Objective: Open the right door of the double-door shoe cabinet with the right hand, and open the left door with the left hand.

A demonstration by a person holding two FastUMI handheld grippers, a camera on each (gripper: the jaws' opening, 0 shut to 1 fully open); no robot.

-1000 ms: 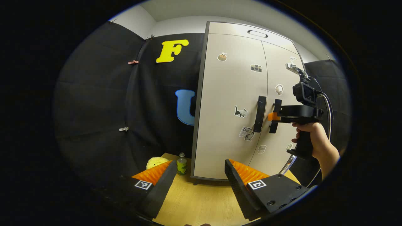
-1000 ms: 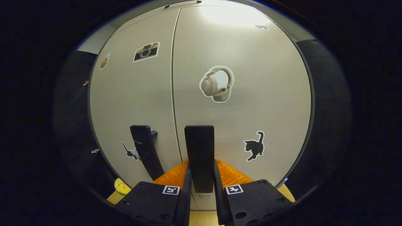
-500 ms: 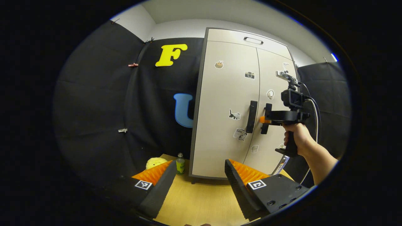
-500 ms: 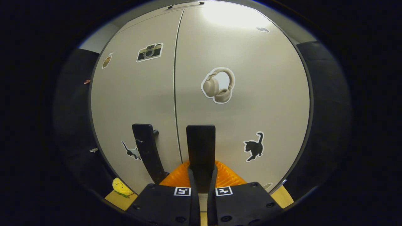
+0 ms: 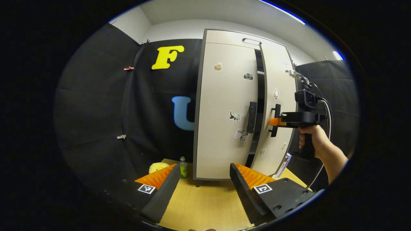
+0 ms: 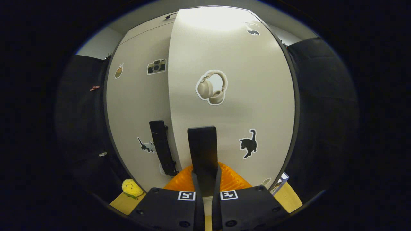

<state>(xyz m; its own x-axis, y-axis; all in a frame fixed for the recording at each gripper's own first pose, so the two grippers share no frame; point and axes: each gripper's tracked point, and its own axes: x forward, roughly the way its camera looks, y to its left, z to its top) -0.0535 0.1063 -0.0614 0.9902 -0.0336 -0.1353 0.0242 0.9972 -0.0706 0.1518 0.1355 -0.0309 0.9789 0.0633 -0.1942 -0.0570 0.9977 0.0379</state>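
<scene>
At the cabinet front, right gripper (image 6: 205, 179) had its jaws clenched on the right door handle (image 6: 202, 150), right door (image 5: 277, 109) ajar, left gripper (image 5: 202, 186) released near the worktop (image 5: 205, 205); doors likely light, rigid, best gripped mid-handle.

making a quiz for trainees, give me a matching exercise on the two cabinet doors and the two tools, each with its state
Things:
1. right door
2. left door
3. right tool
4. left tool

States:
a. open, clear of the cabinet, above the table
b. closed flush
c. swung partly open
d. shut on the right door handle

Pairs: 1-c, 2-b, 3-d, 4-a
</scene>
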